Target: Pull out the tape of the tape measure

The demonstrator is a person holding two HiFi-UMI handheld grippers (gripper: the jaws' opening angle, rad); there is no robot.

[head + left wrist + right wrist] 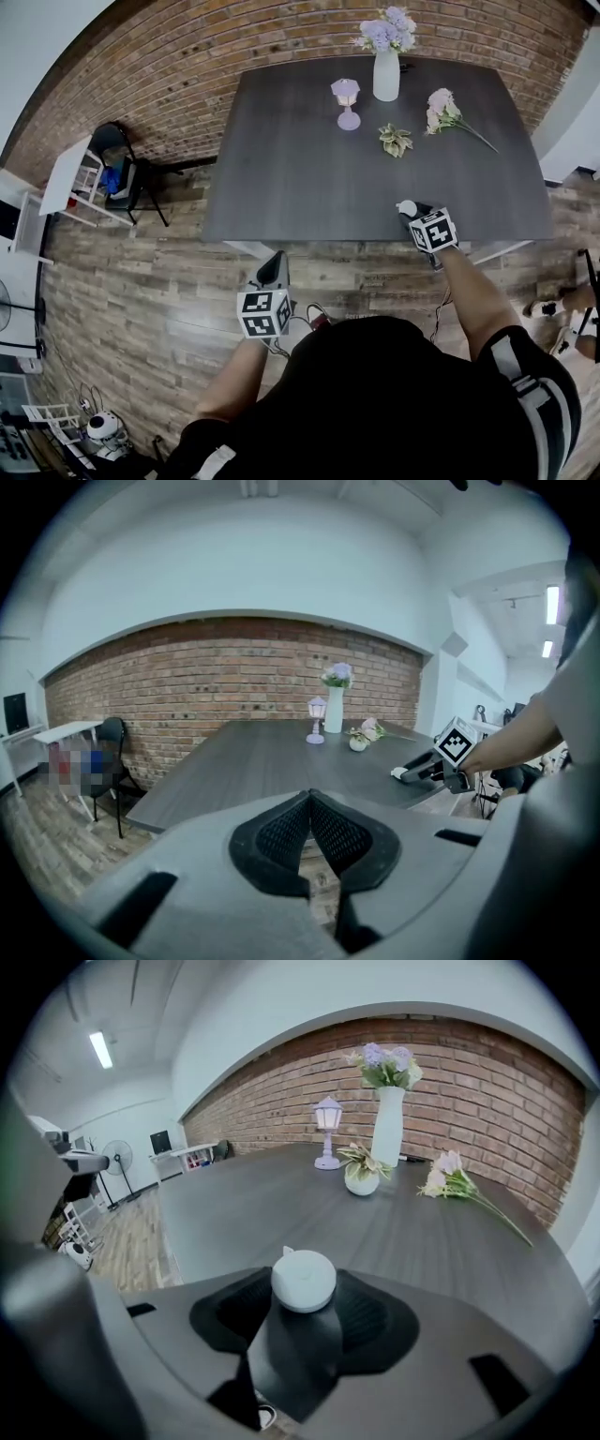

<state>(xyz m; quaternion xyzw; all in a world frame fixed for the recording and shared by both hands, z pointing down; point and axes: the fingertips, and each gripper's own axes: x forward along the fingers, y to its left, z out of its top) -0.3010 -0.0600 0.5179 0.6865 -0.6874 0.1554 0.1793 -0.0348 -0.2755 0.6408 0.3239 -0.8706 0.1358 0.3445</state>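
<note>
Table point(309, 159) near edge: right gripper point(305, 1288) clamps tape measure point(303, 1280); left gripper point(310, 803) closed, empty. Smooth round case may slip.

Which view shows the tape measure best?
Right gripper view: the white round tape measure sits close up in the right claw. Head view shows a small white bit beyond that claw; left gripper view, a distant speck.

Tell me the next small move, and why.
Probably bring the left gripper up over the table toward the tape measure. The right gripper seems to grip it at the table's near edge, while the left gripper is shut, empty and short of the table.
</note>
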